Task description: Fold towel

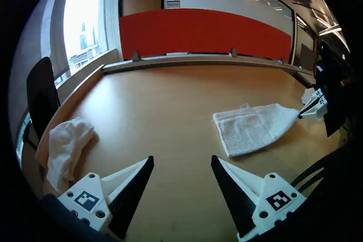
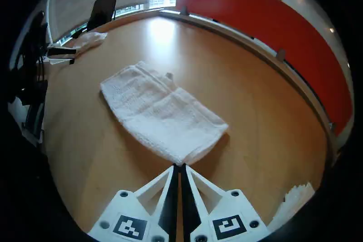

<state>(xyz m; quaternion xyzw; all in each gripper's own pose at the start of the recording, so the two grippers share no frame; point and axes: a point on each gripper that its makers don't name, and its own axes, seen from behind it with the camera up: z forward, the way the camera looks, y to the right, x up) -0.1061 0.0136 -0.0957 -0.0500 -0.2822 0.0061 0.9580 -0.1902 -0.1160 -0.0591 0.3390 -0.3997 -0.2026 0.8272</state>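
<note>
Wooden desk (image 1: 181, 96) below a red partition (image 1: 204, 31), with window (image 1: 84, 24) and dark chair (image 1: 41, 92) at upper left of the left gripper view. Towel (image 1: 254, 128), white and already doubled over, right of centre there; at mid-frame in the right gripper view, flat on the wood.

Right gripper (image 2: 180, 169) at bottom centre of its own view, fingers drawn nearly together on the towel's nearest corner. Appears also at the right edge of the left gripper view, with that corner pulled to a point toward its tips, so judged to be pinching cloth.

Left gripper (image 1: 181, 160) at bottom of its own view, fingers spread wide, holding nothing, well apart from the towel. Crumpled cloth (image 1: 68, 146) at lower left, near the desk edge, away from the work.

Risks from here:
- Thin bite on a single corner, so likely slip of the terry out of the tips on lifting.
- One corner held alone, so probable sag, skewed fold and layers sliding out of line.
- Far end unpinned, so possible dragging of the whole towel across the smooth wood instead of folding.
</note>
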